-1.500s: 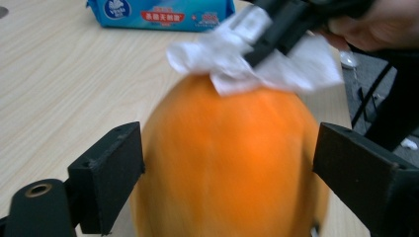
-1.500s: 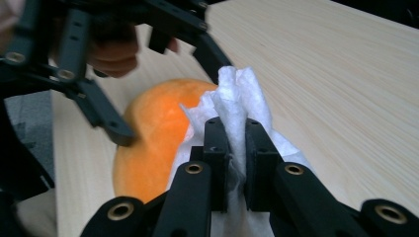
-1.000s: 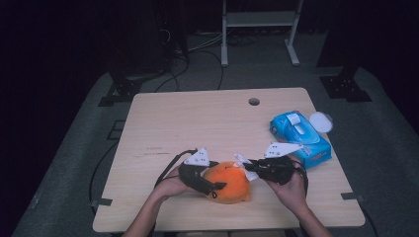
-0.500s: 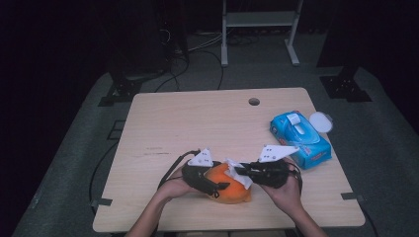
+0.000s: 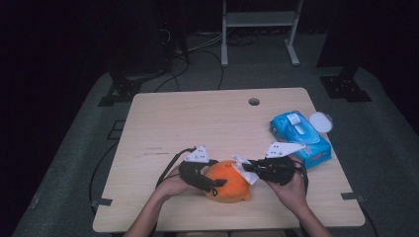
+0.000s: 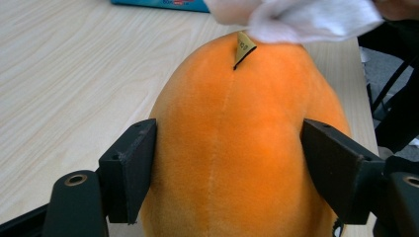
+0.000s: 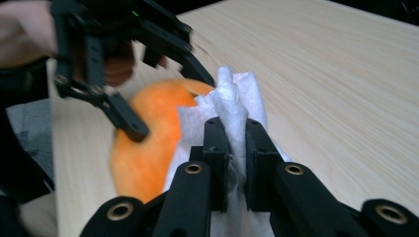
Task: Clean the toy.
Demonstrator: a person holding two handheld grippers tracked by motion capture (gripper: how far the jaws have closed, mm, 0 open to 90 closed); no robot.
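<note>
My right gripper (image 5: 247, 167), jaws clamped on the wet wipe (image 7: 232, 106), had moved onto the orange plush toy (image 5: 228, 180); left gripper (image 5: 213, 183) jaws still squeezed it. Wiping had begun.

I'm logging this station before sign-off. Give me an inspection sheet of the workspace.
Surface: light wooden table with a round hole near the far edge.
Job's things: orange plush near the front edge; white wipe against its top.
Clutter: blue wipe pack at the right edge, white lid open behind it.
Grippers: left gripper clamps the plush by its sides; right gripper is shut on the wipe.
Cables: black cable loops from the left gripper; more on the floor behind the table.
Surroundings: dark room, grey floor mat, white metal stand behind.
</note>
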